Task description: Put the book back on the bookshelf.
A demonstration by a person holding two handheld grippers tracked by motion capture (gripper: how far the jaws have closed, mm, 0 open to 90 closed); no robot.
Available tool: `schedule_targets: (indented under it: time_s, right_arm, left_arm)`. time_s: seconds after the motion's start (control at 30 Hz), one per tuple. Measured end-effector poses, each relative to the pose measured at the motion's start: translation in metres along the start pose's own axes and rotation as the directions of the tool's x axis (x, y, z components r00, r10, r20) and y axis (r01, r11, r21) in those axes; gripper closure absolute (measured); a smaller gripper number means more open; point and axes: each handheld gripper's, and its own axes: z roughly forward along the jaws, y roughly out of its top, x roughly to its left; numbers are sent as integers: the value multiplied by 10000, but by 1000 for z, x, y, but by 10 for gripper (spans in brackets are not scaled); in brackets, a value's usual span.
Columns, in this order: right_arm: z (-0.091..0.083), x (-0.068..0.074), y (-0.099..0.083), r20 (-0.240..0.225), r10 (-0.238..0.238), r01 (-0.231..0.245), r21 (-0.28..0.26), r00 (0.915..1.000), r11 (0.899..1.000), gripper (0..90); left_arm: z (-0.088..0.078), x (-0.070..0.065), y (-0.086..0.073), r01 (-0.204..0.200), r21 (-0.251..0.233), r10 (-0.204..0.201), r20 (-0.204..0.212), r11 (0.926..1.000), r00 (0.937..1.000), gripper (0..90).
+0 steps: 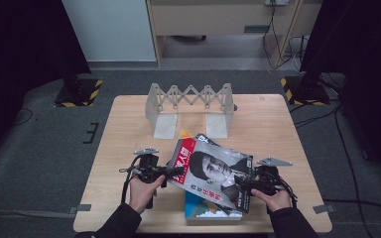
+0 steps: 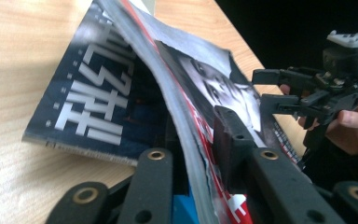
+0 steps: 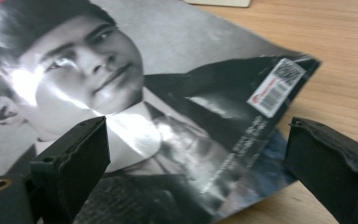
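My left gripper (image 2: 200,154) is clamped on the near edge of the magazine (image 1: 212,171) — both black jaws squeeze the page stack right by the red strip on the cover, and that edge is lifted off the wood. My right gripper (image 3: 196,163) sits at the opposite side with its jaws spread wide, one over the cover and one out past the corner with the barcode sticker (image 3: 276,87), neither pad pressing on the paper as far as I can see. The magazine hangs tilted between my two hands, cover portrait up. Under it lies a dark blue book (image 2: 98,107) with big white lettering, flat on the wooden table (image 1: 129,129) — and a blue-and-white cover (image 1: 203,208) peeks out at the near edge. Further back stands a grey folding rack (image 1: 191,106), well apart from everything.
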Motion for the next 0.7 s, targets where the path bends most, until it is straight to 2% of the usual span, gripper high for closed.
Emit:
schedule_targets:
  time_s: [0.13,0.33,0.37,0.5,0.57,0.6,0.67,0.7]
  right_arm:
    - [-6,-9,2,228,161,-156,-215,9996,9996,67]
    - [-12,-30,1,1146,198,-157,-366,9932,9992,64]
    - [-12,-30,1,1146,198,-157,-366,9932,9992,64]
    - [-15,-49,-3,1913,282,-251,-187,9811,9995,60]
    - [-16,-57,-4,2179,261,-247,-88,9756,9997,59]
    - [-16,-57,-4,2179,261,-247,-88,9756,9997,59]
    - [-16,-69,-8,2560,343,-403,181,9661,9990,59]
    - [-16,-71,-9,2632,326,-406,249,9642,9989,59]
  left_arm:
    - [-3,-5,10,21,-163,-20,54,9999,10000,794]
    - [-5,-12,22,39,-489,-49,-206,9988,9998,816]
    - [-5,-12,22,39,-489,-49,-206,9988,9998,821]
    - [-10,-20,35,-14,-866,-1,-177,9962,9998,844]
    - [-13,-23,41,52,-1075,-63,-93,9942,9999,855]
    - [-13,-23,41,52,-1075,-63,-93,9942,9999,856]
    - [-16,-27,47,66,-1282,-74,-63,9917,10000,858]
    - [-17,-30,51,16,-1413,-26,-72,9900,10000,858]
